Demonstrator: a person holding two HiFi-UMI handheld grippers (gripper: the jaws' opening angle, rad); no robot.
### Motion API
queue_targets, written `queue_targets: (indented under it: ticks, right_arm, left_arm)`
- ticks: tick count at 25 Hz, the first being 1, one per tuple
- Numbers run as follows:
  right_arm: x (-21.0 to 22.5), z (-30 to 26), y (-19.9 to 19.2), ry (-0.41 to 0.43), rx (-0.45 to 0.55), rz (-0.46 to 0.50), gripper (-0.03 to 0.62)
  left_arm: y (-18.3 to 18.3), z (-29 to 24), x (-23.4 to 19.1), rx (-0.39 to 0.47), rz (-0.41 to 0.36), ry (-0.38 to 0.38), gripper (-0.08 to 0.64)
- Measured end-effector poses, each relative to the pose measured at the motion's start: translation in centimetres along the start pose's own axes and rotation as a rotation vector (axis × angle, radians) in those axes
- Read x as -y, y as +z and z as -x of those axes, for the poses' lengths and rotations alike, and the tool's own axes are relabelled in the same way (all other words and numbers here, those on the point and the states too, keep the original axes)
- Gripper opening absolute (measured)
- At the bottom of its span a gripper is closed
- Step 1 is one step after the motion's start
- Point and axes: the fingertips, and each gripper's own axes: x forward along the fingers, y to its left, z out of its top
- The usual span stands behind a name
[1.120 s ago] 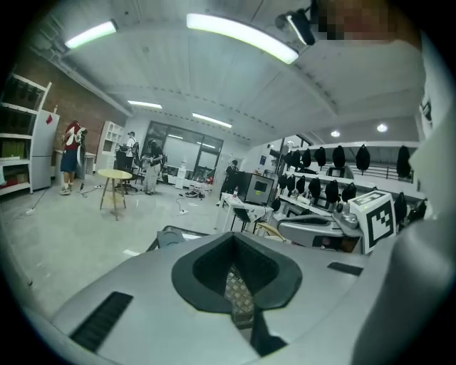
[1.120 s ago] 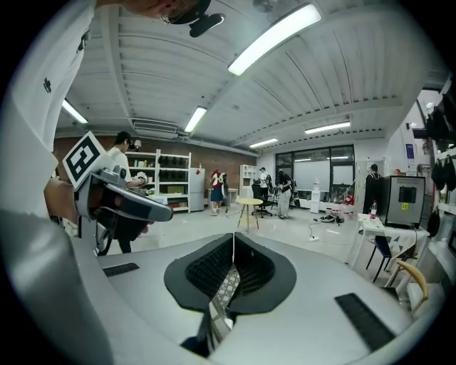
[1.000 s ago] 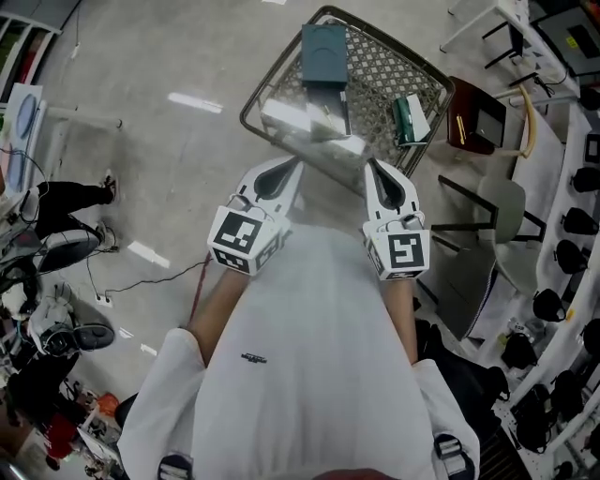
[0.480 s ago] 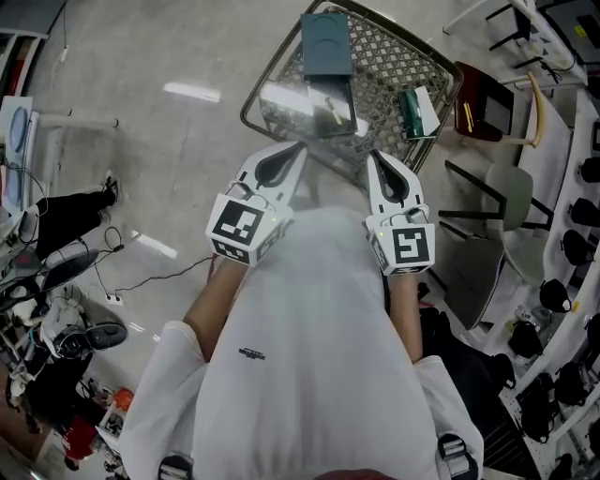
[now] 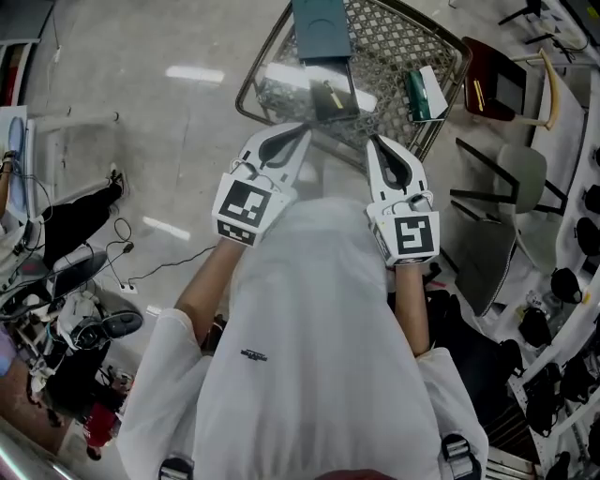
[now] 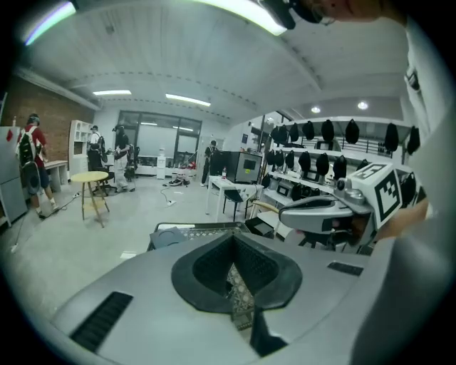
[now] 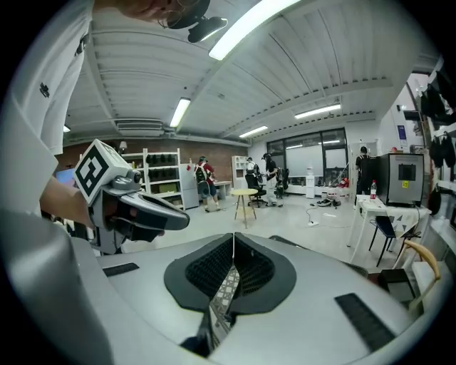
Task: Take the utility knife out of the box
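A clear plastic box (image 5: 314, 89) stands on a wire-mesh table (image 5: 394, 47), and a dark thing with a yellow bit (image 5: 328, 94) lies inside it; it is too small to tell whether it is the utility knife. My left gripper (image 5: 302, 133) is shut and empty, with its tips over the table's near edge just short of the box. My right gripper (image 5: 373, 142) is also shut and empty, to the right of the box. In the left gripper view the jaws (image 6: 233, 239) meet, with mesh showing below them. In the right gripper view the jaws (image 7: 234, 239) also meet.
A teal box (image 5: 319, 17) lies at the table's far side and a green-and-white pack (image 5: 424, 94) on its right. A dark red chair (image 5: 497, 89) and a grey chair (image 5: 511, 187) stand to the right. Cables and gear lie on the floor at left (image 5: 84, 309).
Both grippers have moved forward and a little down toward the mesh table, so their tips now reach its near edge. Both stay shut.
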Motion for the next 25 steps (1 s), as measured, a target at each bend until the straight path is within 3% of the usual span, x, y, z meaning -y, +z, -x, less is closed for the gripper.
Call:
queue_targets:
  ticks: [7, 14, 25]
  right_arm:
    - [1.0, -2.0, -1.8, 0.047, -0.036, -0.001, 0.0]
    - [2.8, -4.8, -3.8, 0.058, -0.064, -0.025, 0.0]
    - [4.6, -9.2, -9.4, 0.127, -0.151, -0.067, 0.0]
  left_arm:
    - [-1.7, -3.5, -1.5, -0.071, -0.07, -0.048, 0.002]
    - [-3.6, -8.0, -2.6, -0.116, -0.21, -0.144, 0.002]
    - [-9.4, -15.1, -5.2, -0.298, -0.307, -0.268, 0.002]
